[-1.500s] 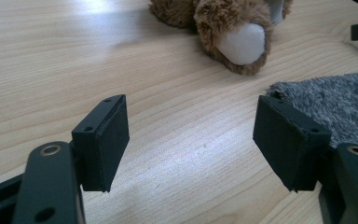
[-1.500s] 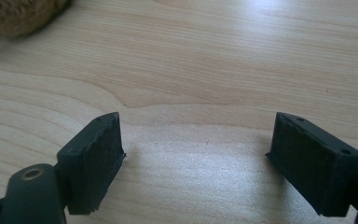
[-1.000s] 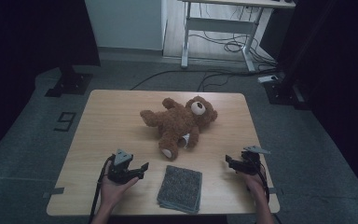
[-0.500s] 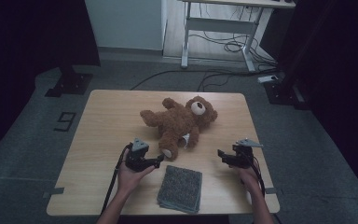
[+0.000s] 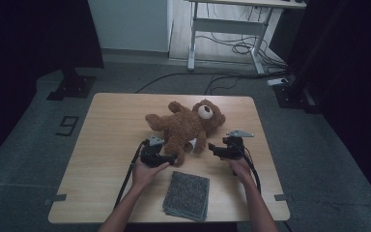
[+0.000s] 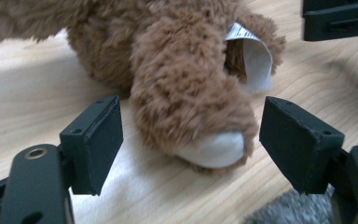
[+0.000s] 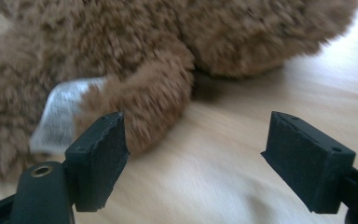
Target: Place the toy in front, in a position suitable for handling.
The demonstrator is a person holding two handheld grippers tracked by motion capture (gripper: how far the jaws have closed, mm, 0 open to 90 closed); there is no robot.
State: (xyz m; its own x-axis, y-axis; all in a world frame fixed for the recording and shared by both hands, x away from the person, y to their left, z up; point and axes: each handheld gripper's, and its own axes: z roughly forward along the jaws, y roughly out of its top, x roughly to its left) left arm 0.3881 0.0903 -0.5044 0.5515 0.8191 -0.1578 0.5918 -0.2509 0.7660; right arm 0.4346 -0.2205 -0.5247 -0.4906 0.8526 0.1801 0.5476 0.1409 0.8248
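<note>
We found the left gripper (image 5: 170, 158) at the near-left side of the teddy bear (image 5: 186, 126), which lay on its back across the middle of the table (image 5: 111, 121). Its jaws stood wide apart, having just been opening, and they flanked one of the bear's legs (image 6: 186, 107) without pressing on it. In the left gripper view we saw that leg between the two black pads (image 6: 98, 142), the pale sole of the foot turned toward the camera, with clear gaps on both sides. That view also gave us a white fabric label (image 6: 254, 65) curling out beside the leg and, at the lower right edge, a corner of the grey cloth (image 6: 289, 212) (a detail too small to read from above).

From the high view we placed the folded grey cloth (image 5: 187, 194) near the front edge of the table, between the two forearms and apart from the bear.

The right gripper (image 5: 212, 147) sat at the near-right side of the bear, close to the other leg, its jaws open and holding nothing. In the right gripper view we saw that leg (image 7: 149, 100) just by the left-hand pad (image 7: 100, 156), whether touching we could not tell, with bare wood between the pads. The same white label (image 7: 60, 114) showed there, blurred.
</note>
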